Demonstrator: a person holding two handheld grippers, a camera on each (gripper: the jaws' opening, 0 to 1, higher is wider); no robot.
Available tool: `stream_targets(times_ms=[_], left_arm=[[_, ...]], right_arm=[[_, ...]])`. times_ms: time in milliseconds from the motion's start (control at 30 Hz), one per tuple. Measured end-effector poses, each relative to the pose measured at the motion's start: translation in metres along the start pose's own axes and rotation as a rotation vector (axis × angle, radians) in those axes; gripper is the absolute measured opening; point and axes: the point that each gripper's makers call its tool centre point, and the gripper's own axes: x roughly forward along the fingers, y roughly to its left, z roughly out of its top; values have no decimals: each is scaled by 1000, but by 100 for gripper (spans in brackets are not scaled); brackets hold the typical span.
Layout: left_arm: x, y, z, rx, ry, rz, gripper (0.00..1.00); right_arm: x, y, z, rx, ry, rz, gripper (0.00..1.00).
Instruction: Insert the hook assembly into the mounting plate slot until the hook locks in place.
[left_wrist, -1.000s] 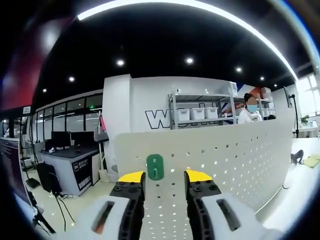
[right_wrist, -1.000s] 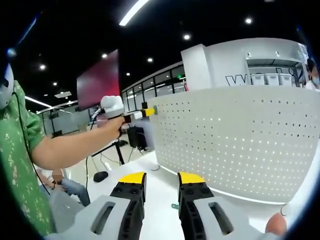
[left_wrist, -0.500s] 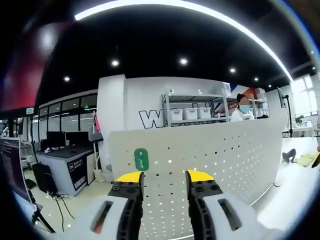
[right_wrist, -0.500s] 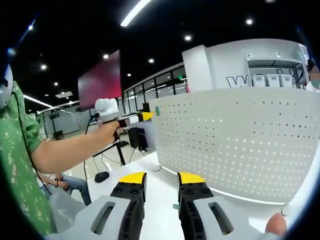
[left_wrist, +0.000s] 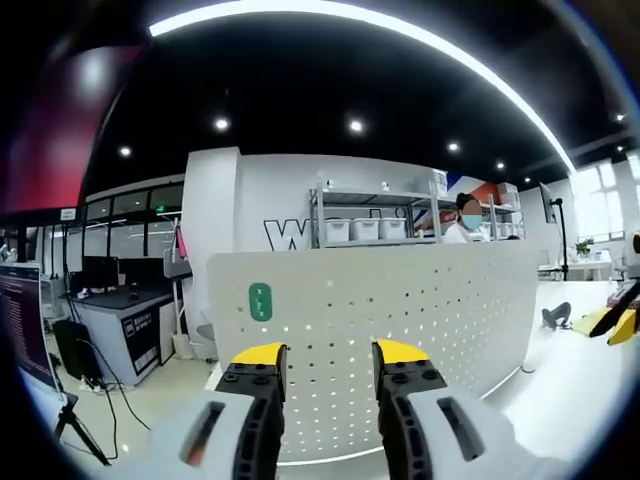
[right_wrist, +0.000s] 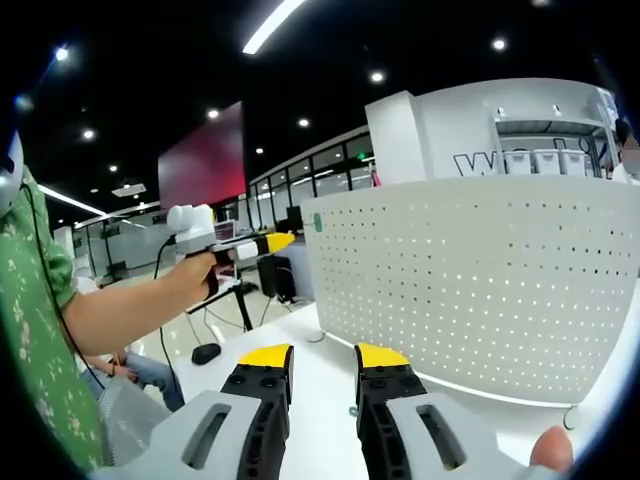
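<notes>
The white perforated mounting plate (left_wrist: 420, 330) stands upright on the table. A small green hook (left_wrist: 260, 301) sits on its face near the upper left corner, with nothing holding it. My left gripper (left_wrist: 330, 352) is open and empty, a little back from the plate and to the right of the hook. In the right gripper view the same plate (right_wrist: 480, 280) carries the hook (right_wrist: 318, 222) at its top left edge. There the left gripper (right_wrist: 272, 241), held in a hand, hovers clear of the plate to its left. My right gripper (right_wrist: 322, 356) is open and empty, low over the table.
The white tabletop (right_wrist: 320, 360) runs under the plate; a small green piece (right_wrist: 353, 410) lies on it beside my right jaw. A green-patterned sleeve (right_wrist: 40, 330) fills the left side. Behind the plate are a shelf with white bins (left_wrist: 370, 228) and a dark desk (left_wrist: 120, 310).
The left gripper has drawn back and leftward from the plate. The green hook, which stood between its jaw tips, stays on the plate. The right gripper has hardly moved.
</notes>
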Motion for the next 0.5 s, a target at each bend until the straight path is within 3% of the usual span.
stream_targets(times_ms=[200, 500], left_arm=[[-16, -13, -3, -3, 4, -28, 35], [-40, -31, -20, -11, 40, -70, 35]], right_arm=[[-2, 0, -1, 0, 2, -1, 24], [-4, 1, -4, 4, 5, 2, 24]])
